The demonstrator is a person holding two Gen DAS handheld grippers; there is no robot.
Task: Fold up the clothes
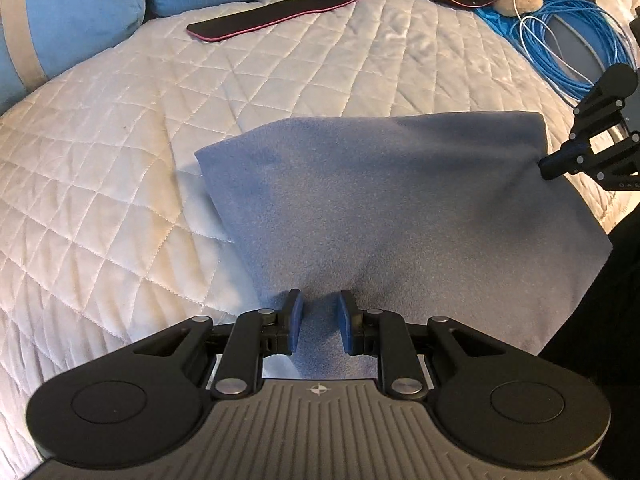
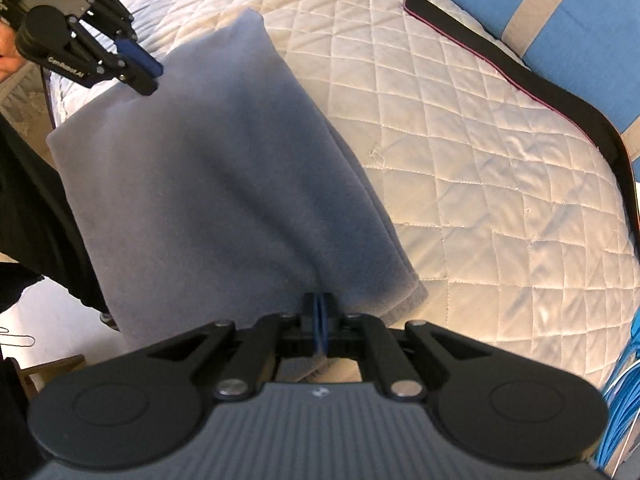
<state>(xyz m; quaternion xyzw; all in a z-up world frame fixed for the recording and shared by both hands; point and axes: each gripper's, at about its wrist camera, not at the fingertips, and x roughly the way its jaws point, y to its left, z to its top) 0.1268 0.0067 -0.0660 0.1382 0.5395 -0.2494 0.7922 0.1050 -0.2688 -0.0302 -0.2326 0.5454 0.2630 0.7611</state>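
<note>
Item: grey fleece [image 1: 400, 208], one piece, already doubled, lying on the quilted bed [image 1: 120, 160] near its front edge, part draped toward me.

Left tongs [image 1: 318, 322]: released. Pads stand apart over the fleece, nothing pinched between them.

Right tongs [image 2: 320, 320]: clenched on a corner of the fleece; the blue pads sit close together with cloth between. In the left view they meet the cloth's right edge [image 1: 552, 168].

Step in hand, as I judge it: carry the held corner across for the next fold. To do it well I keep the right grip firm, set the left tongs on the matching corner, lift both evenly, and lay edge on edge so no wrinkle stays trapped.

Orientation: in the right view the long axis runs from my tongs up toward the far left; folded edge faces the open quilt, thick hem [image 2: 404, 300] lies just right of my grip.

Also present: black strap [image 1: 280, 16] near the blue pillows [image 1: 80, 12], well apart.
</note>
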